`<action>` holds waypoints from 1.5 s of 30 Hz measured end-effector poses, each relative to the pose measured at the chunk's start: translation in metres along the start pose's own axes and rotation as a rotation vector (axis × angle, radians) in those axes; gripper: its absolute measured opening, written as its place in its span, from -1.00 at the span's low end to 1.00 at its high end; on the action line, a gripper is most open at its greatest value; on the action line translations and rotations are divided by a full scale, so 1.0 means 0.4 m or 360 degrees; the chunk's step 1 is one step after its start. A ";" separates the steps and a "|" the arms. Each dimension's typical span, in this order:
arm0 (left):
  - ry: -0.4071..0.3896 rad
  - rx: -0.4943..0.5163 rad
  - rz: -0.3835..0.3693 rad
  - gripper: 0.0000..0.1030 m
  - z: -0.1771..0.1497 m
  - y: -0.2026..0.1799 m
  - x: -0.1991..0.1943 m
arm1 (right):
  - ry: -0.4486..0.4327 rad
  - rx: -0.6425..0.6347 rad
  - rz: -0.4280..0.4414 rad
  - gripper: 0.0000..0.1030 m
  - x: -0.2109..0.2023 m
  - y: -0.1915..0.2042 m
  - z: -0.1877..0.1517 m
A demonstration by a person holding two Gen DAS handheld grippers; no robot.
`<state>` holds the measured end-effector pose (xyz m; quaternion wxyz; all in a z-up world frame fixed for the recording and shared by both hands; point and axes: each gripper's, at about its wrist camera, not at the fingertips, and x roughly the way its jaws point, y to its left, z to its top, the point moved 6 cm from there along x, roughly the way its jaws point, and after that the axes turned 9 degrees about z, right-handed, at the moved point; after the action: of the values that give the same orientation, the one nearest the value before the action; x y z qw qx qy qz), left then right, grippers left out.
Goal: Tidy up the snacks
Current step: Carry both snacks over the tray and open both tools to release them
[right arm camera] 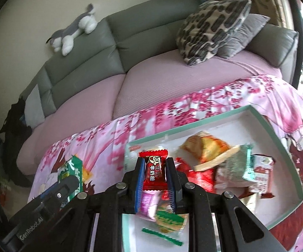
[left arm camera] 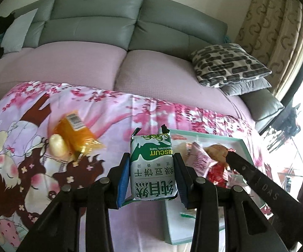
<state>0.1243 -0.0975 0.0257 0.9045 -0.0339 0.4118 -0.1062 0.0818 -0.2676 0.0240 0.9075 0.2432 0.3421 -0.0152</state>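
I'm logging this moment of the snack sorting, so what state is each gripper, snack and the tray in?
left gripper: shut on the green biscuit pack, held off the cloth.
right gripper: shut on the red candy, above the tray.
tray: open, holding a loose pile of snacks.
orange packet: lying on the cloth, outside the tray.
pale wrapped sweet: lying beside the orange packet.

Both grippers, left gripper (left arm camera: 151, 163) and right gripper (right arm camera: 155, 178), are black linkages with round silver rivets and blue pads (left arm camera: 123, 180).
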 end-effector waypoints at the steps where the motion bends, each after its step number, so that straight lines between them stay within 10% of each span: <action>1: 0.0002 0.0010 -0.0005 -0.19 -0.002 -0.010 0.001 | -0.0011 0.0020 -0.0010 -0.58 -0.008 -0.016 0.004; 27: 0.0091 0.0377 -0.0141 -0.19 -0.081 -0.311 0.031 | -0.0192 0.0382 -0.0218 -0.58 -0.167 -0.335 0.048; 45: 0.0184 0.0451 -0.0085 -0.19 -0.136 -0.366 0.087 | -0.0004 0.0492 -0.0347 -0.58 -0.128 -0.428 -0.006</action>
<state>0.0818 -0.2464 -0.0140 0.8718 0.0894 0.4429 -0.1891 0.0079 -0.4243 -0.0191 0.8528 0.3413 0.3588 -0.1661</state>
